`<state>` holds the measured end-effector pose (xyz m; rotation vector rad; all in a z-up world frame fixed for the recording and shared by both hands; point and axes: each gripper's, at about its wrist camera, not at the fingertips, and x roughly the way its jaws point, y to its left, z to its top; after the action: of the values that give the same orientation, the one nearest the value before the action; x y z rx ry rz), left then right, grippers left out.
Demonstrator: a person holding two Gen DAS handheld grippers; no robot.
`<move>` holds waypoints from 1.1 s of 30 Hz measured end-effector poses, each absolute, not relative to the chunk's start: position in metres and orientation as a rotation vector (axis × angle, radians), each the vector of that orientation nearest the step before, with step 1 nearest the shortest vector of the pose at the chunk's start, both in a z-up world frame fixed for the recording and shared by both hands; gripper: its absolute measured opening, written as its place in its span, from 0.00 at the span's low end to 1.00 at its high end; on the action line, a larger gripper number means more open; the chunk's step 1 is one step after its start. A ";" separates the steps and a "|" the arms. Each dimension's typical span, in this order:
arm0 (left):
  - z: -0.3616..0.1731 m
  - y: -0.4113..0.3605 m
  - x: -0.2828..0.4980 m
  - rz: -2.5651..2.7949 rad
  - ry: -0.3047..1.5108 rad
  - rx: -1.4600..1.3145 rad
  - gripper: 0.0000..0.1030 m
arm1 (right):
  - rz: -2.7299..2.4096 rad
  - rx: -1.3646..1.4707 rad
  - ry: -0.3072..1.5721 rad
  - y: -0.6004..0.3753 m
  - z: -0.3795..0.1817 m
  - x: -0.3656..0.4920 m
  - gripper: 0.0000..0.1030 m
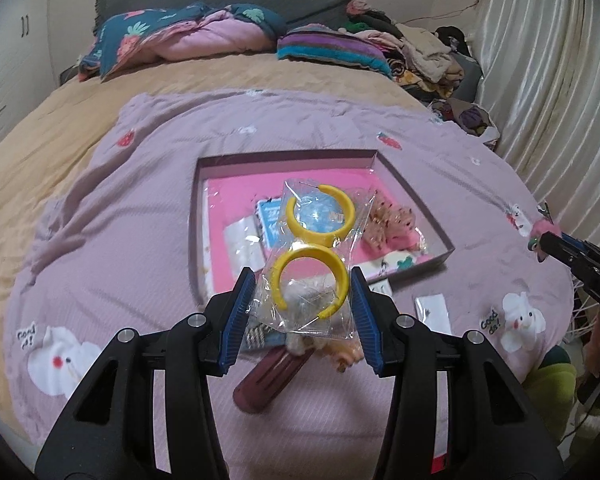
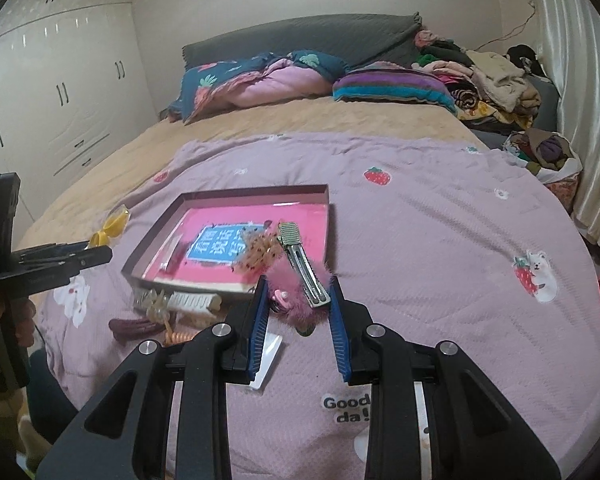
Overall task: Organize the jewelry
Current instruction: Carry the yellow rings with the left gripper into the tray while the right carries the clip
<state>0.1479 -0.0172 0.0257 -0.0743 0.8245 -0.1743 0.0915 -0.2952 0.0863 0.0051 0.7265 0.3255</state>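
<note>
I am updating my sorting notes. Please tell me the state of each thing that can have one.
Clear plastic bag with two yellow hoop earrings: held by the left gripper, lifted.
Pink fluffy hair clip with metal clasp: held by the right gripper, lifted.
Shallow box with pink floor: open, partly filled.
Dark red hair clip: lying on the blanket.

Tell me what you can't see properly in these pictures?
- Left wrist view: things on the blanket under the bag of yellow earrings, hidden by the bag and left gripper.
- Right wrist view: the fluffy pink hair clip's underside, hidden by the right gripper.
- Right wrist view: the box's blue card writing is blurred.
</note>
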 end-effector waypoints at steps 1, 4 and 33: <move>0.026 -0.019 0.150 -0.177 0.822 -0.073 0.38 | 0.324 0.004 0.724 -0.294 0.089 0.094 0.26; 0.030 -0.024 0.161 -0.184 0.815 -0.064 0.38 | 0.325 -0.006 0.713 -0.289 0.096 0.099 0.26; -0.028 -0.038 0.267 -0.187 0.963 -0.089 0.38 | 0.369 -0.036 0.827 -0.237 0.046 0.197 0.26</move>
<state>0.2667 -0.0375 -0.0282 -0.0891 0.9630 -0.1868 0.1973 -0.2365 0.0463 -0.0359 0.8267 0.3690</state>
